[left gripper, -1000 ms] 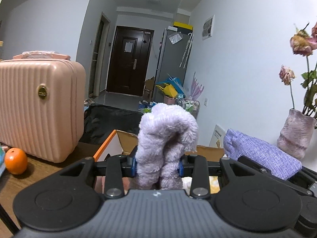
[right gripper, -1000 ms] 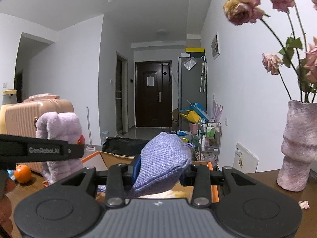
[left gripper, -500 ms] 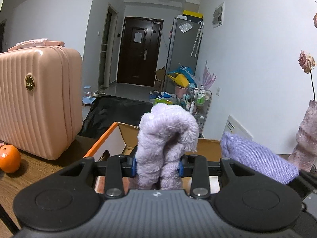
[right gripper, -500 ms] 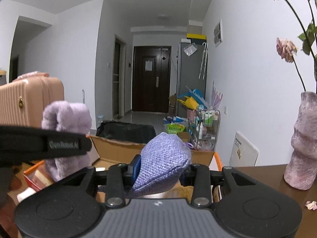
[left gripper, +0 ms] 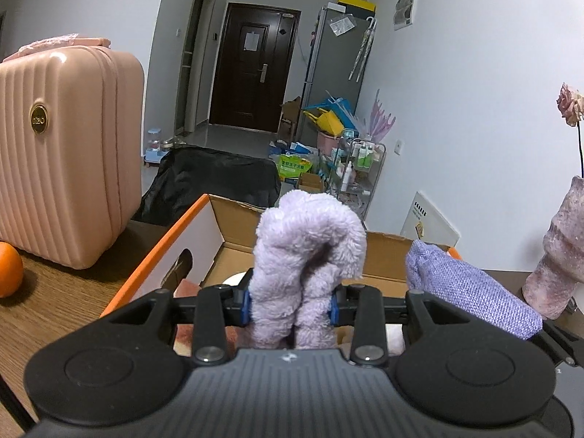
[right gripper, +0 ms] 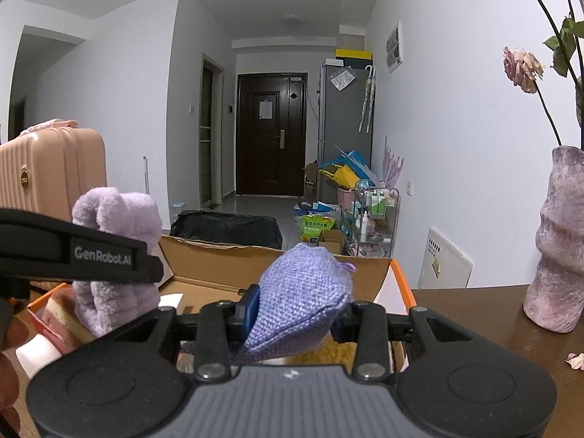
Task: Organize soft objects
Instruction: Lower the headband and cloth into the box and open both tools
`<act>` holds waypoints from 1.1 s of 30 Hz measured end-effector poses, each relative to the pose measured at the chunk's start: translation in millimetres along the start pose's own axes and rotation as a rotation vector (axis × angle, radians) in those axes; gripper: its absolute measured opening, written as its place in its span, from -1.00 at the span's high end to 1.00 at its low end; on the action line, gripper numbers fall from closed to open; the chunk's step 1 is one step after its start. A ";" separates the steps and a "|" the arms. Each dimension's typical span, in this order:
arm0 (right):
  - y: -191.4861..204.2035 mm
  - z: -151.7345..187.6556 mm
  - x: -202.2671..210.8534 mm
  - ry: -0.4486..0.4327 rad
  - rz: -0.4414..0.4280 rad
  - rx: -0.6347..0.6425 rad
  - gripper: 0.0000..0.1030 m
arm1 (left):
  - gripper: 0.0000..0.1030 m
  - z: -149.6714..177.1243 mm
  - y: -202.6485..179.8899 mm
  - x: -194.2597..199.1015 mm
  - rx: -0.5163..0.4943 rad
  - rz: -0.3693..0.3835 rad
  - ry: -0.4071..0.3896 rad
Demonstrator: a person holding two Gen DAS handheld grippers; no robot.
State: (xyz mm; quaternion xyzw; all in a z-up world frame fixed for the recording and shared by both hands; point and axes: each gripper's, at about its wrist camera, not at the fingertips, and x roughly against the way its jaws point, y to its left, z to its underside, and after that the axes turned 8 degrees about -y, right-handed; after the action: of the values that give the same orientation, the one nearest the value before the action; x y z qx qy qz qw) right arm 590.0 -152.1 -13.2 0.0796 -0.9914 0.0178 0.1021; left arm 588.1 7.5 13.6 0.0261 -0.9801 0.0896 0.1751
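Over the cardboard box (left gripper: 387, 255), left gripper (left gripper: 290, 304) squeezes the fluffy cloth (left gripper: 310, 248), right gripper (right gripper: 294, 315) pinches the purple pouch (right gripper: 303, 292) — letting go too early could drop either outside.

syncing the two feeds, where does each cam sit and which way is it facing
Left wrist: on the left gripper, facing forward over the cardboard box toward the dark door; its fingers pinch a fluffy lilac cloth.
Right wrist: on the right gripper, facing the same way; its fingers clamp a purple woven pouch; the left gripper crosses its left edge.
Shared: box, door, both soft items, pink suitcase, vase.
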 end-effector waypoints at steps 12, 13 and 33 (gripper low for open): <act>1.4 -1.4 1.4 -0.005 0.061 0.010 -1.00 | -1.00 -0.5 -2.3 4.8 -0.019 -0.076 -0.032; 0.6 -1.4 1.1 -0.002 0.067 0.007 -1.00 | -1.00 -0.5 -1.3 3.6 -0.015 -0.080 -0.023; -10.4 1.0 12.8 0.015 0.079 -0.016 -1.00 | -1.00 0.2 6.5 6.8 0.025 -0.097 0.004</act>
State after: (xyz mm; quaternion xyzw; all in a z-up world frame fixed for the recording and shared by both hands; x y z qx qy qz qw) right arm 579.0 -164.4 -11.3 0.0394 -0.9931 0.0143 0.1096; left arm 581.1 13.7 14.7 0.0758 -0.9761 0.0933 0.1809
